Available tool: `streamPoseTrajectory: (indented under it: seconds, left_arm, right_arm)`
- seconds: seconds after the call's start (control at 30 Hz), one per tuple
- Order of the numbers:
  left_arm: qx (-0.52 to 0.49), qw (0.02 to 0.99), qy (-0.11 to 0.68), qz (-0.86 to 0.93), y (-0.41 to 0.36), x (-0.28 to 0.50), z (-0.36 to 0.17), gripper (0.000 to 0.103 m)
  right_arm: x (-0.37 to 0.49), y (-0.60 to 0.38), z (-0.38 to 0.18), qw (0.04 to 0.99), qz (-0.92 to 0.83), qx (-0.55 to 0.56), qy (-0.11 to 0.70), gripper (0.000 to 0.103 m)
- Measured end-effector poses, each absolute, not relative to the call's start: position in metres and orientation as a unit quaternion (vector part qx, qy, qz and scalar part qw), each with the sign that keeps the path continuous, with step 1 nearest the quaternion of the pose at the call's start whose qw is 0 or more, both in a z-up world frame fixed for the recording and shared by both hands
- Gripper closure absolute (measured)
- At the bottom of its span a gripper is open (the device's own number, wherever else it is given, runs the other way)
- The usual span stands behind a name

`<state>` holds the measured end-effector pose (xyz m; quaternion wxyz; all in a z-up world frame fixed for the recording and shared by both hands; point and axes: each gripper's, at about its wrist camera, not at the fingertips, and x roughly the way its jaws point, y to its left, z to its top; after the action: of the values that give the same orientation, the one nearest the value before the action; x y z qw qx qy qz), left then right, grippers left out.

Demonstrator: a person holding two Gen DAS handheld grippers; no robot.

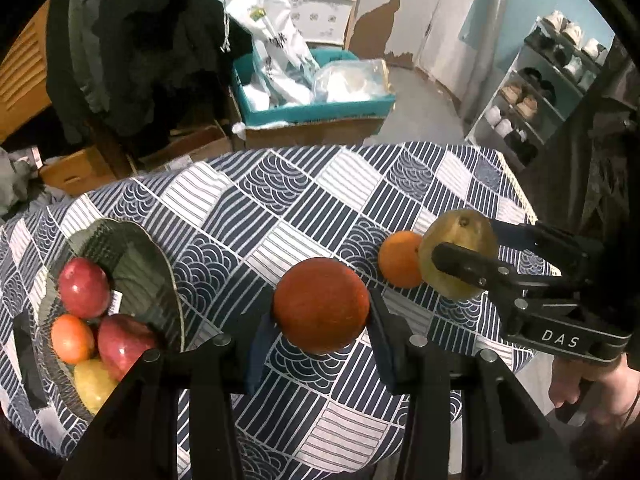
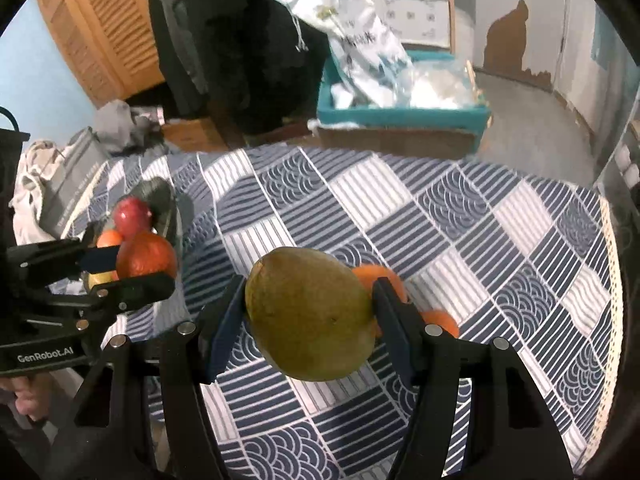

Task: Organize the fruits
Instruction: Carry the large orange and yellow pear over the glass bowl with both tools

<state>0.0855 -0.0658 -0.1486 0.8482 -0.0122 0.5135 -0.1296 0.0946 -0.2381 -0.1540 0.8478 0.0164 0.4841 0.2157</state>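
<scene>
My left gripper [image 1: 320, 312] is shut on a large orange [image 1: 321, 305] and holds it above the table; it also shows in the right wrist view [image 2: 146, 261]. My right gripper [image 2: 310, 316] is shut on a green-yellow mango [image 2: 310, 314], lifted off the cloth; the mango also shows in the left wrist view [image 1: 460, 254]. A dark bowl [image 1: 136, 256] at the left holds two red apples [image 1: 84, 293], a small orange [image 1: 72, 338] and a yellow fruit [image 1: 94, 384]. A small orange [image 1: 400, 259] lies on the table beside the mango; the right wrist view shows two oranges [image 2: 440, 320] behind it.
The table wears a navy and white patterned cloth [image 1: 280, 208]. Beyond its far edge stands a teal box [image 1: 312, 108] with white bags on cardboard. A shoe rack [image 1: 536, 92] is at the right. Clothes and a grey bag [image 2: 72, 176] lie at the left.
</scene>
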Motion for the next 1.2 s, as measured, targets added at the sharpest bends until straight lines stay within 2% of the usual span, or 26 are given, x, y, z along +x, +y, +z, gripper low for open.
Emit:
streamPoseTrajectory:
  seconds: [0.5,1.2]
  left_arm:
    - [-0.021,0.876,0.464,-0.129,-0.043,0.068,-0.1,0.058]
    - [-0.056,0.895,0.432,-0.098,0.012,0.053,-0.074,0.058]
  right_arm:
    - [0.087,-0.218,-0.104,0.869,0.238,0.014,0.433,0.039]
    - [0.087,-0.162,-0.064,0.873,0.28,0.002,0.399,0.039]
